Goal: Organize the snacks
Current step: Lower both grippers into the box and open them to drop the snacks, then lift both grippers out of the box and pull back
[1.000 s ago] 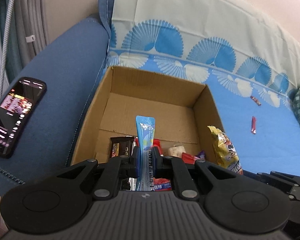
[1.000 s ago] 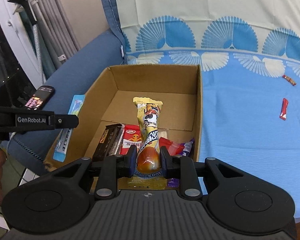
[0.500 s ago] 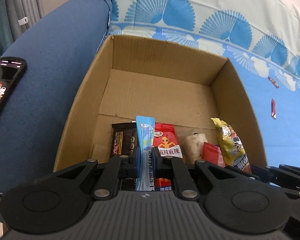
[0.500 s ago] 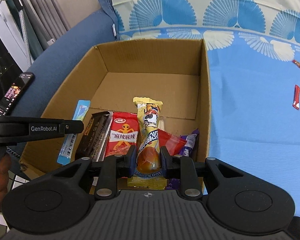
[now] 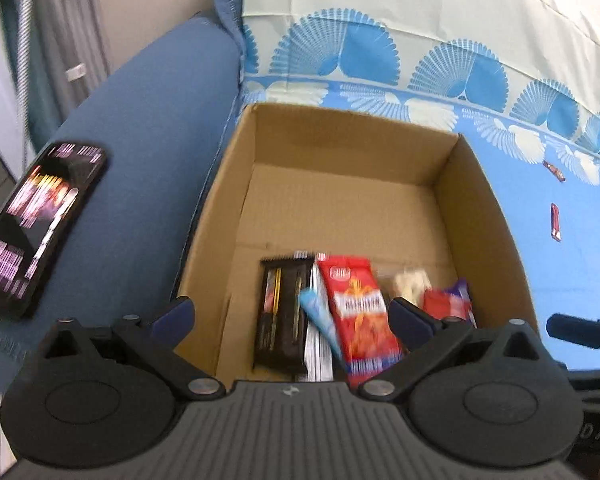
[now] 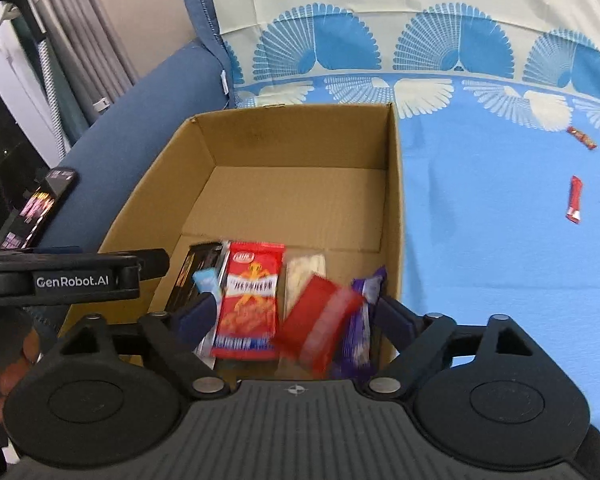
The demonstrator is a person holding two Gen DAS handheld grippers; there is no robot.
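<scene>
Blue stick packet [image 5: 318, 316] lies between spread left claw [image 5: 292, 312].

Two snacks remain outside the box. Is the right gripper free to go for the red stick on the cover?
Probably yes: the right gripper is open and holds nothing, and the red stick lies alone on the blue cover, nothing between.

Cardboard box [image 5: 480, 200] open-topped, on blue sofa seat against left armrest. Inside, along near wall: dark bar [image 5: 282, 316], light-blue stick [image 5: 318, 314] tilted, red packet [image 5: 356, 300], pale snack [image 5: 410, 282], purple wrapper [image 6: 360, 320]. Two small red snacks [image 6: 574, 198] on seat, right of box.
</scene>
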